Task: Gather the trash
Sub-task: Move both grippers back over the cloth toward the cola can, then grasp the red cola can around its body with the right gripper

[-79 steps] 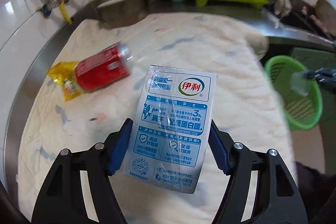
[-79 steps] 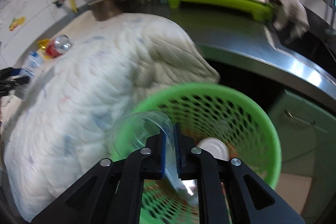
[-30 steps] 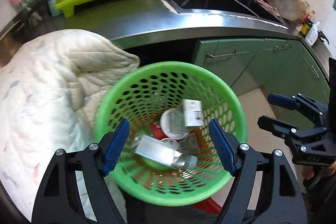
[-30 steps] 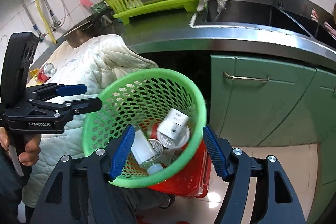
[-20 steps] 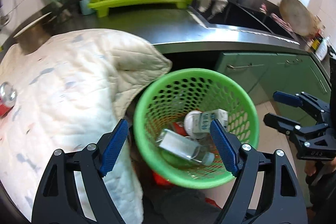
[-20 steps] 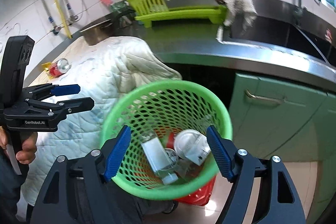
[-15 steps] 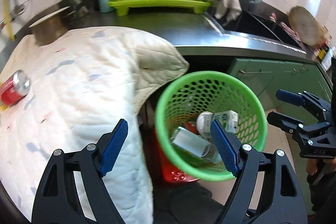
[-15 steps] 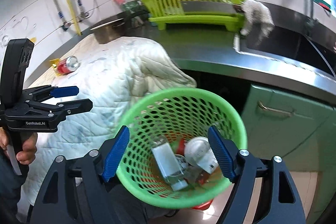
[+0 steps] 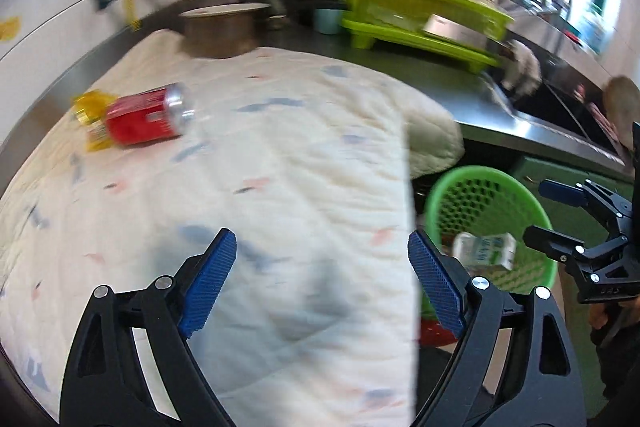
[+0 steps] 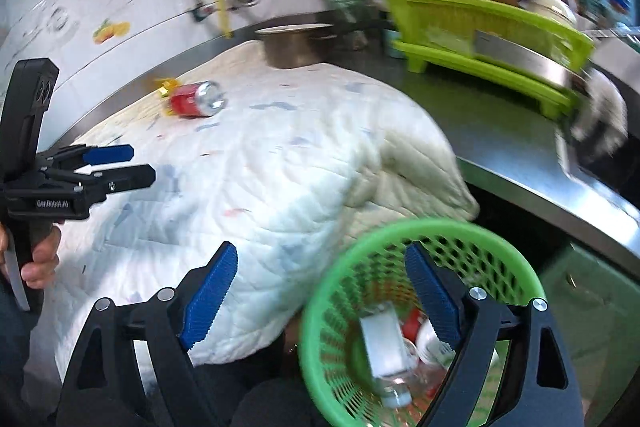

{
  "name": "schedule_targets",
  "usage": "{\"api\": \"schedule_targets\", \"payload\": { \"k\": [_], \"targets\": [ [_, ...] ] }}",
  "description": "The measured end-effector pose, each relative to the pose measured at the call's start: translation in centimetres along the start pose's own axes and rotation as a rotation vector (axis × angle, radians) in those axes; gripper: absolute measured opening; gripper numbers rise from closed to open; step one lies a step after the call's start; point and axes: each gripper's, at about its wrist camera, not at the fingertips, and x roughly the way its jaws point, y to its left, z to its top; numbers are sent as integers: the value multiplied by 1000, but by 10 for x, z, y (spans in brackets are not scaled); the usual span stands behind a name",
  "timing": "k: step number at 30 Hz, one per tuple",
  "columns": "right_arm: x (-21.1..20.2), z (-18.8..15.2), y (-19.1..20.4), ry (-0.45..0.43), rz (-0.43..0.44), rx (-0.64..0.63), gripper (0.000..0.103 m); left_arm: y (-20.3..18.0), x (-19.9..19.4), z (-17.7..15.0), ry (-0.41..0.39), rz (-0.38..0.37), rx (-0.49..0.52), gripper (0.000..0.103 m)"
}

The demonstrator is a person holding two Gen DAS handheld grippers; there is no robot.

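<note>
A red drink can (image 9: 150,117) lies on its side on the white quilt (image 9: 260,167), touching a yellow wrapper (image 9: 90,117) at the far left; both show in the right wrist view, the can (image 10: 196,101) and the wrapper (image 10: 166,87). A green mesh basket (image 9: 532,203) beside the quilt's right edge holds a milk carton (image 9: 484,251) and other trash; it also shows in the right wrist view (image 10: 348,267). My left gripper (image 9: 322,291) is open and empty over the quilt. My right gripper (image 10: 320,299) is open and empty over the basket's left rim.
A metal pot (image 9: 222,29) stands at the quilt's far edge. A lime dish rack (image 9: 416,15) with a wok sits on the steel counter (image 9: 480,107) behind. A sink (image 9: 560,103) is at the right. Green cabinet doors (image 10: 588,291) are under the counter.
The left gripper let go of the milk carton into the basket, then swung left from the basket to over the quilt. The right gripper dropped its clear cup, opened, and shifted left.
</note>
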Motion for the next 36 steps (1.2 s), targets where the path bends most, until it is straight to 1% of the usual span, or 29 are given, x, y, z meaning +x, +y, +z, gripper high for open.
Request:
{"api": "schedule_targets", "payload": {
  "k": [4,11,17,20,22,28,30,34,36],
  "targets": [
    [23,22,30,11,42,-85,84,49,-9,-3,-13,66,-76,87],
    [64,67,83,21,106,-245,84,124,-20,-16,-30,153,-216,88],
    [107,115,138,48,164,-432,85,174,-25,-29,-37,212,-316,88],
    [132,140,162,66,176,-512,85,192,-27,-33,-41,231,-359,88],
    [151,156,177,91,195,-560,85,200,-28,-35,-44,245,-368,88],
    [202,198,208,162,220,-658,85,224,-24,-43,-35,274,-409,89],
    [218,208,216,194,231,-691,85,229,-24,-46,-34,277,-417,89],
    [251,217,233,236,197,-790,86,240,-22,-53,-31,283,-448,89],
    [266,220,241,264,200,-817,86,244,-22,-55,-34,285,-458,89]
  ]
}}
